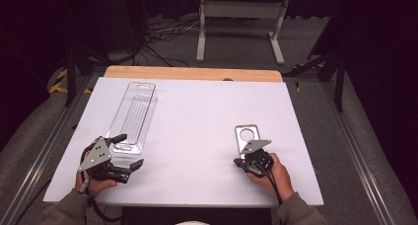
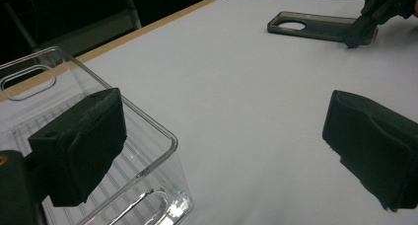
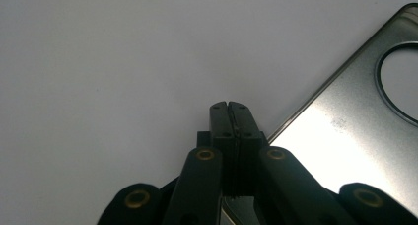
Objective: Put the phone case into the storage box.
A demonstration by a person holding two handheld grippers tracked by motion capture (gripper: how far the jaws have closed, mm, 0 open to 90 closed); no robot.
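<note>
L tool wide open, nothing gripped, straddling near end wall of clear plastic tray at table left side: one pad inside, one outside, prob. set to steady or pinch that wall. R tool fully closed, tips pressed at near edge of flat metal plate w/ round hole, right of centre; no clamp seen, likely nudging plate along w/ closed tips.

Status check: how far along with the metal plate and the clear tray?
Nothing looks finished. In hand: right gripper, jaws shut, touches the metal plate at its near end; left gripper stands open by the clear tray's near corner. Left: the tray holds nothing; the plate lies flat on the table.
</note>
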